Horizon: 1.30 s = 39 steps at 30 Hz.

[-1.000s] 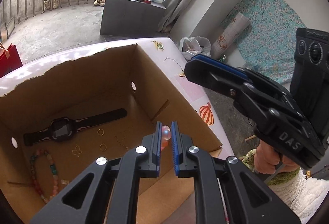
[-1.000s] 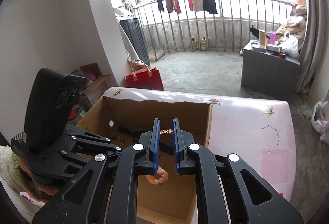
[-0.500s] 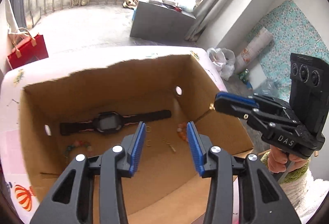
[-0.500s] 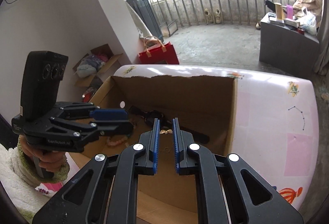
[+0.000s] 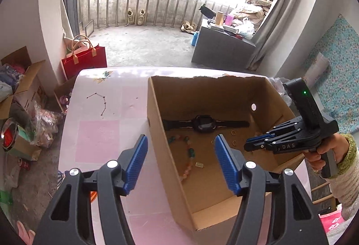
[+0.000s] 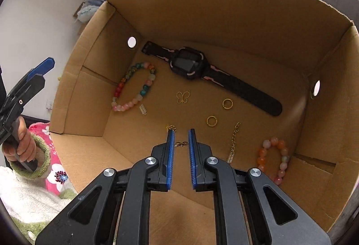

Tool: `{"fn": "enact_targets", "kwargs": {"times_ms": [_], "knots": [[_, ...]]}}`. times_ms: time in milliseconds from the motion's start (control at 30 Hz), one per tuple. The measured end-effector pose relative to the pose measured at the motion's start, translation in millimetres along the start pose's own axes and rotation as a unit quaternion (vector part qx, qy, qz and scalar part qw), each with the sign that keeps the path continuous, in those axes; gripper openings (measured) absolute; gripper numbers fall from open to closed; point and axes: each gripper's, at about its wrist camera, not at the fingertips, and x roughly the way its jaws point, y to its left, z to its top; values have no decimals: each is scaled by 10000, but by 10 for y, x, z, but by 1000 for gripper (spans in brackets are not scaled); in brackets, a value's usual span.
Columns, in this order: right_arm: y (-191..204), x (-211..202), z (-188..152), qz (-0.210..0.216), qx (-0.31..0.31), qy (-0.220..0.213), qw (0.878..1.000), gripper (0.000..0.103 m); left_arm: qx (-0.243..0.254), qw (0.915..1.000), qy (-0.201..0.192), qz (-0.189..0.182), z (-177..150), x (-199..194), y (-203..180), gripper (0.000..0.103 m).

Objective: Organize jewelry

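The left gripper [image 5: 180, 160] has just spread its jaws wide with nothing between them, and the orange bracelet [image 6: 274, 158] it held a second ago now lies in the box's [image 5: 157, 123] near right corner: that piece looks stowed. The right gripper [image 6: 179, 150] hangs nearly closed, a gold charm showing in the gap, gripped or not I cannot tell. Farther in, the watch [image 6: 190, 64] lies flat, long axis from far left to near right.

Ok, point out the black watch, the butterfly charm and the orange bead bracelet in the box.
black watch [image 6: 188, 63], right wrist view, on its dark screen.
butterfly charm [image 6: 182, 97], right wrist view, on its gold wings.
orange bead bracelet [image 6: 261, 159], right wrist view, on a left-side bead.
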Motion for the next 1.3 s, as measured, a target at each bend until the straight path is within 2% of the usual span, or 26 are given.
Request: {"fn": "enact_targets", "kwargs": {"times_ms": [67,167,233,333,400,500,567,633,767,867,967,1133,1300], "knots": [[-59,-6,-12,79,122,50,9999,15,-68,10000,38,33,-83,-9,79,63],[-110,-110,-36,209,338,-112,9991,25,-198,9997,62,131,-166,-20,134,63],[-110,-267,-85,209,383,-423,9982,25,-326,9994,44,71,-196,-57,187,63],[-101,-610,-205,177,446,-1090,9929,31,-456,9989,-8,-108,-208,-115,178,67],[-108,-893,-333,132,530,-1630,9851,34,-491,9986,-50,-203,-209,-145,140,70],[-197,-1266,-594,-40,859,-2397,9670,40,-522,9981,-8,-325,-216,-143,108,77],[-300,-1432,-787,-174,1203,-2767,9532,45,-516,9979,97,-367,-238,-107,68,79],[-431,-1485,-970,-233,1565,-2948,9424,47,-492,9979,193,-366,-254,-61,21,80],[-711,-1327,-1293,-136,2371,-2893,9273,47,-427,9979,398,-287,-329,14,-86,82],[-818,-1168,-1447,-15,2677,-2735,9239,47,-418,9976,552,40,-365,55,-122,83],[-843,-1069,-1503,44,2763,-2602,9252,46,-492,9958,683,353,-398,102,-112,83],[-782,-1051,-1508,202,2661,-2567,9289,40,-572,9938,791,535,-446,145,-119,83],[-739,-1034,-1510,-108,2596,-2520,9322,35,-521,9930,896,563,-465,177,-176,83]]}}
